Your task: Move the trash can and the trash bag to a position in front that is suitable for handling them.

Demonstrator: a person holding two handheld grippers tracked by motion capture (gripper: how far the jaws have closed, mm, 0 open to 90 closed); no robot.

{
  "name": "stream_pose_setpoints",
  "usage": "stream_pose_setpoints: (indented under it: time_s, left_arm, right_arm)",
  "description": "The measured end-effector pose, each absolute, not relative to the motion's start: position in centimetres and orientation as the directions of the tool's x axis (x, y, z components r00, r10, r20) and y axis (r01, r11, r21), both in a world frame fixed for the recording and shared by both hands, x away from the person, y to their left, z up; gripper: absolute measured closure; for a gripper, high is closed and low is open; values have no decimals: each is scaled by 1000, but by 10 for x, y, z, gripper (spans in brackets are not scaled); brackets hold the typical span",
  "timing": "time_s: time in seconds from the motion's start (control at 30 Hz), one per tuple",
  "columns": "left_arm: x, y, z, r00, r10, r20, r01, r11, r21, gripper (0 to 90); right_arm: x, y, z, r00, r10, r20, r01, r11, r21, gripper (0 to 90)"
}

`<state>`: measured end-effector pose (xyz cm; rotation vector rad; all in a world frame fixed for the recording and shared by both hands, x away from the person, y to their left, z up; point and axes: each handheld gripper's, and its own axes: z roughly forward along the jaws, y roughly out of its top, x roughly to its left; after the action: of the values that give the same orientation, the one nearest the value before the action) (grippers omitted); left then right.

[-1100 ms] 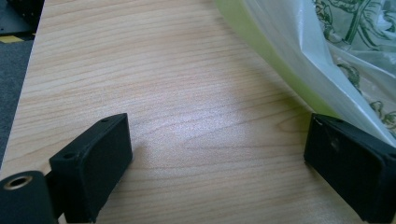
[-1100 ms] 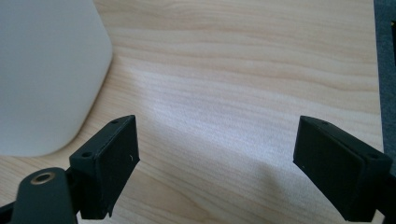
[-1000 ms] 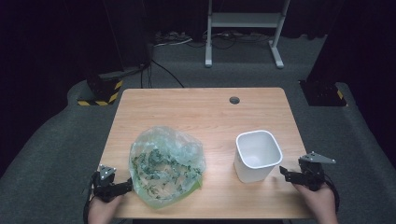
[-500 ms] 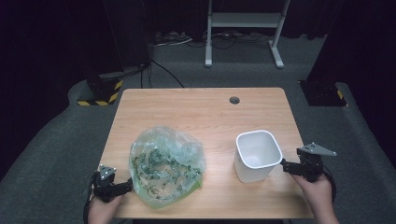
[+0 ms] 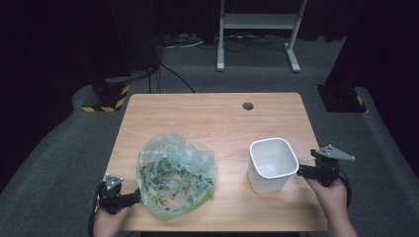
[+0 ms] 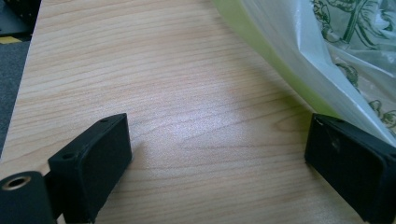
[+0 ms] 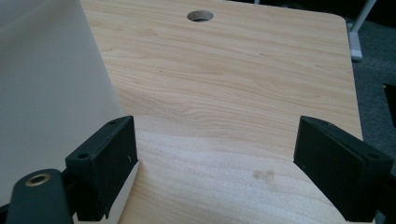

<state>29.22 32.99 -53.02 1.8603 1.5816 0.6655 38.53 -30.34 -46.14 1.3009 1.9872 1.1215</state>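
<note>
A clear plastic bag of green leaves lies on the wooden table, front left. My left gripper sits at the bag's left edge, open, its jaws wide apart over bare wood; the bag bulges against the right jaw. A white square bin stands upright at the front right. My right gripper is open just right of the bin, low over the table. In the right gripper view the bin's wall touches the left jaw, and nothing lies between the jaws.
A round cable hole pierces the table near its far edge, seen too as the hole. Beyond the table are a white stand and cables on grey carpet. A yellow-and-black striped box sits off the far left corner.
My right gripper has moved left and forward, from off the table's right edge up to the bin's right side. The left gripper and the bag have stayed put.
</note>
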Motion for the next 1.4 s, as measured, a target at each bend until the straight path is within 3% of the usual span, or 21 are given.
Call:
stream_pose_setpoints:
  time_s: [0.33,0.73,1.4]
  left_arm:
    - [292,330,-530,165,986,-7,685,-109,720,73]
    - [292,330,-530,164,986,-7,685,-109,721,72]
    - [292,330,-530,165,986,-7,685,-109,720,73]
  right_arm:
    - [394,-305,-468,-431,900,68,470,159,868,129]
    - [375,-293,-469,-502,861,75,399,155,904,129]
    - [365,-237,-471,-569,819,77,387,183,904,129]
